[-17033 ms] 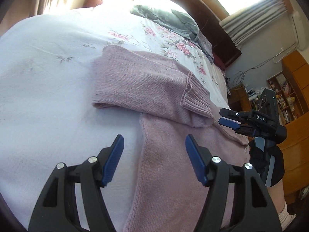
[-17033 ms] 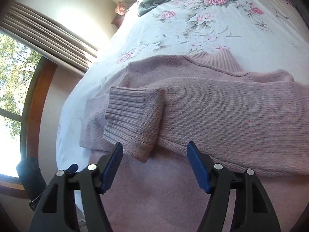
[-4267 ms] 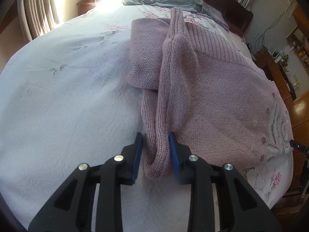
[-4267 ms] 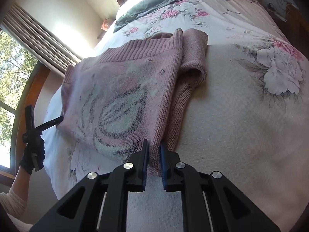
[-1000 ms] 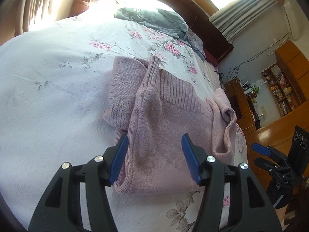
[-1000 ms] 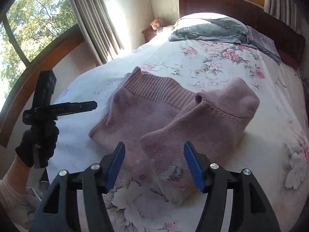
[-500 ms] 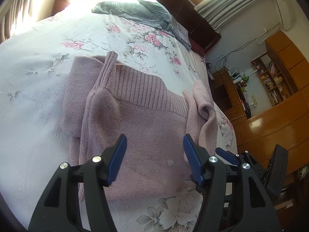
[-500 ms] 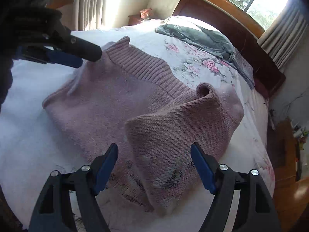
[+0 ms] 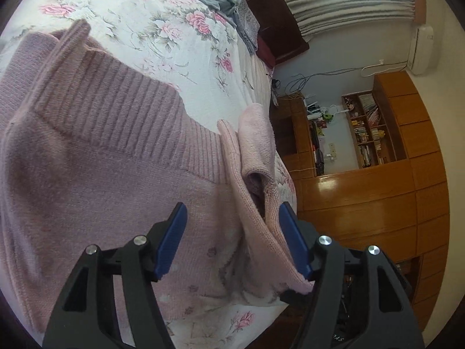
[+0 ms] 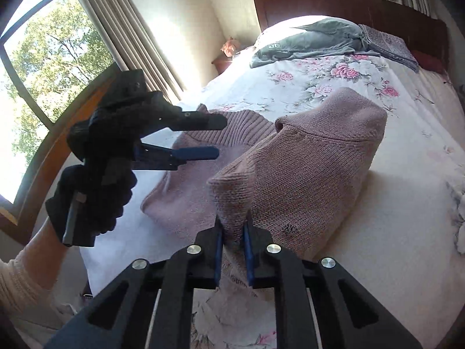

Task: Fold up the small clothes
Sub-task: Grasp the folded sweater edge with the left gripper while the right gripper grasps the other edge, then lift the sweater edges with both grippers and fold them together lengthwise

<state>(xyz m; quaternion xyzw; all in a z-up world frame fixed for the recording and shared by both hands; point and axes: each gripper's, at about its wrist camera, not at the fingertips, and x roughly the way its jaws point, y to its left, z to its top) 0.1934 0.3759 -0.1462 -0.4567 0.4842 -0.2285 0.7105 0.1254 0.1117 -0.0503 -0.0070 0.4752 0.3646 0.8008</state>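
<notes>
Sweater (image 10: 305, 157), a mauve knit, lies partly folded near the foot edge of the bed (image 10: 407, 151), its ribbed hem (image 9: 122, 110) toward the headboard. The right tongs (image 10: 233, 250) are pressed together on a raised corner of the knit at the near side, lifting a flap into a peak. The left tongs (image 9: 232, 241) hang spread over the flat part, gripping nothing, with the lifted fold just inside their right pad.

To do this fold well, I would carry the pinched corner across low and level, so the flap lands square on the flat layer, not bunched. The spread tongs could pin or pinch the matching edge so both corners travel together. Release only once the edges line up; the loose knit will probably sag and slip if let go early.

Count: one sweater, two tongs, one gloved hand (image 10: 87, 203) in view, one grey garment (image 10: 308, 43) and one folded patterned cloth (image 10: 386, 43) by the headboard.
</notes>
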